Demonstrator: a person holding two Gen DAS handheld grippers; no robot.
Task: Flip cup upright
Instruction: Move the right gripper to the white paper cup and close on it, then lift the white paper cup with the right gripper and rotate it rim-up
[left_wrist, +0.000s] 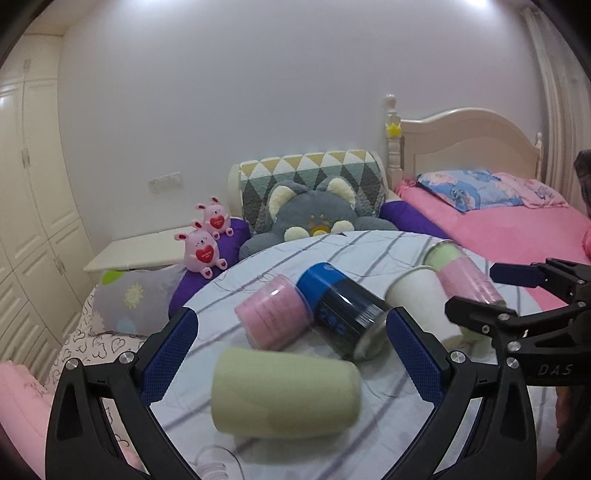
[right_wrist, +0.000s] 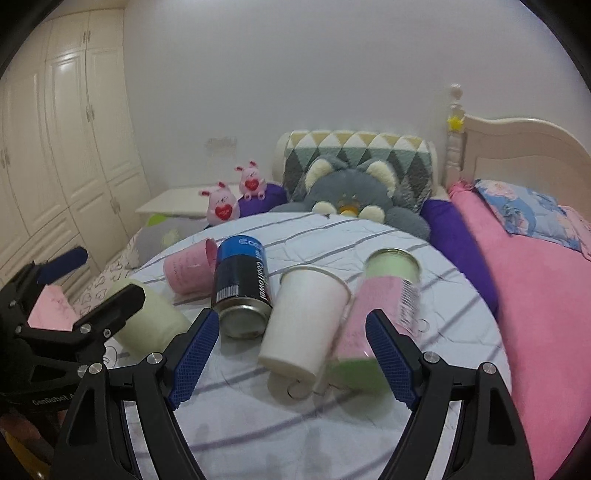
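The left hand-held gripper (left_wrist: 291, 343) is hovering with its blue-padded fingers spread wide, gripping nothing, just above a pale green cup (left_wrist: 284, 393) that is lying on its side on the striped cloth of the round bench (left_wrist: 388, 424); beyond that cup a pink cup (left_wrist: 271, 314) and a blue-and-black can (left_wrist: 341, 308) are lying tipped over, touching one another; the right hand-held gripper (right_wrist: 290, 356) is likewise hanging open and empty, its fingers reaching either side of a white cup (right_wrist: 306, 317) that is lying on its side with its mouth pointing away from the camera; just right of the white cup, and touching it, a pink-and-green canister (right_wrist: 380, 306) is lying tilted, its open end facing away; a grey plush toy (right_wrist: 354, 195) is sitting beyond the far edge of the bench, two pink plush rabbits (right_wrist: 236, 197) are standing to its left, and a pink bed (right_wrist: 546, 295) is running along the right side.
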